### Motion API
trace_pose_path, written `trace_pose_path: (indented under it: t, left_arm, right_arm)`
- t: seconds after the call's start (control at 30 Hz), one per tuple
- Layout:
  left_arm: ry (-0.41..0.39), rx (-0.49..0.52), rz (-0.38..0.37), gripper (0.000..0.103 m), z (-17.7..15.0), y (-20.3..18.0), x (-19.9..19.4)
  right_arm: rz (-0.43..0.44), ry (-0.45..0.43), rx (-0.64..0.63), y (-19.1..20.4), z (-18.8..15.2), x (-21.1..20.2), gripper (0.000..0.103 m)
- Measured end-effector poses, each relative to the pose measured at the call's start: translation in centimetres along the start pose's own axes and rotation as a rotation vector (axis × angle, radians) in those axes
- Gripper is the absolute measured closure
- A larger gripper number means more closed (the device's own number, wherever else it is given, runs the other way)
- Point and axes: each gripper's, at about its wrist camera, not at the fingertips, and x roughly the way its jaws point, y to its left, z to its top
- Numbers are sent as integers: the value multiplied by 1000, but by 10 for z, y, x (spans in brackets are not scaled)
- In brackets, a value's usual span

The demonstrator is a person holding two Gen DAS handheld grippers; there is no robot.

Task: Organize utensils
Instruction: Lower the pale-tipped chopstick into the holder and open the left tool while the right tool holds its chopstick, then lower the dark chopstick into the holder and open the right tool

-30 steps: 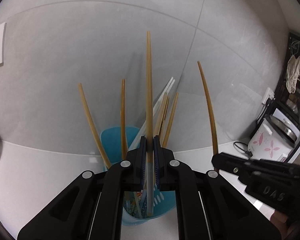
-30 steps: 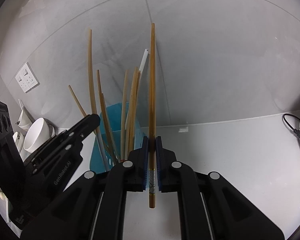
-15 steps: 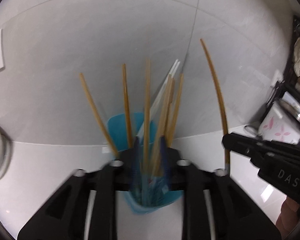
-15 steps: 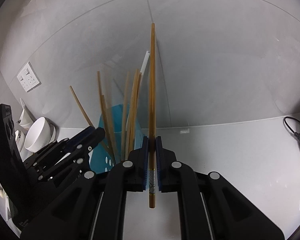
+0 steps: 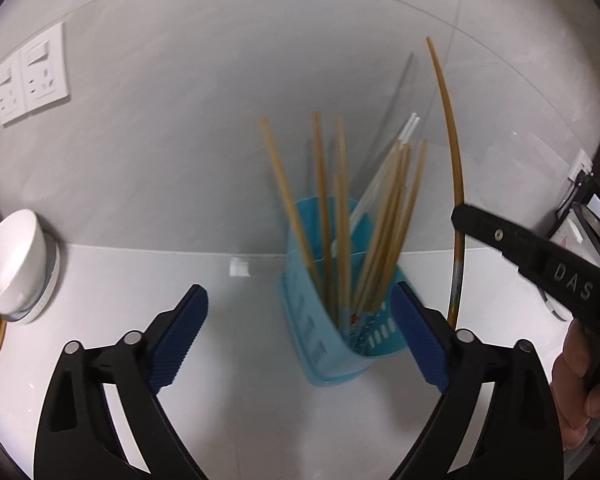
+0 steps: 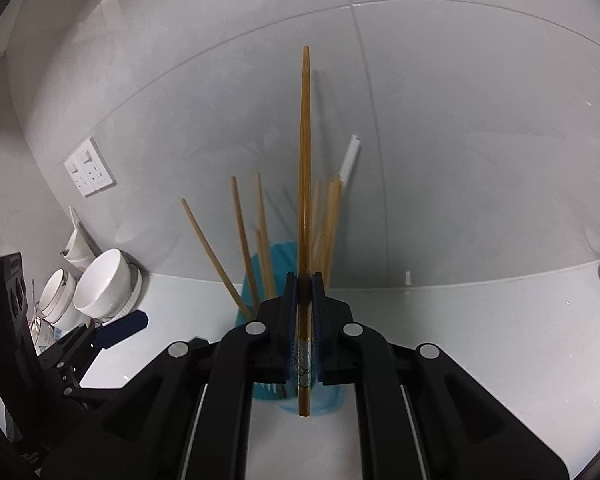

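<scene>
1. The left tool is standing wide apart, its jaws having just been opening; nothing is lying between its blue pads, and no pad is pressing on anything.
2. The right tool is clamping tight on a single chopstick, which is standing nearly upright between the pads, its lower patterned end poking out below them and its tip reaching far above.
3. In the left wrist view that same right tool is showing at the right edge, with the person's hand wrapping its handle and the held chopstick rising in a curve just beyond the left tool's right pad.
4. Just ahead of the left tool, a little right of the middle between its pads, a blue plastic holder is standing on the white counter, leaning slightly.
5. A bundle of chopsticks is sitting in the holder, fanning outward, with a white stick among them; they are looking blurred.
6. From the right tool, the holder is lying directly behind the pads, partly hidden by them.
7. Further left of both tools, white cups are lying near the counter's edge.
8. Beyond everything, a grey tiled wall is carrying white sockets up to the left.
</scene>
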Motion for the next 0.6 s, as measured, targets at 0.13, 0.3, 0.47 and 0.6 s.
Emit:
trace_pose_path:
  t: [0.13, 0.3, 0.47, 0.6]
  left_arm:
    - [13, -12, 20, 7, -3, 10, 1]
    - [19, -26, 25, 6, -7, 22, -2]
    - [21, -31, 32, 6, -6, 28, 0]
    - [26, -41, 38, 6, -6, 31, 2]
  right_arm:
    - [38, -41, -11, 7, -1, 6, 97]
    - [59, -84, -14, 11, -5, 16, 97]
    - [54, -79, -21, 13, -14, 28, 97]
    - [43, -50, -21, 12, -22, 36, 96]
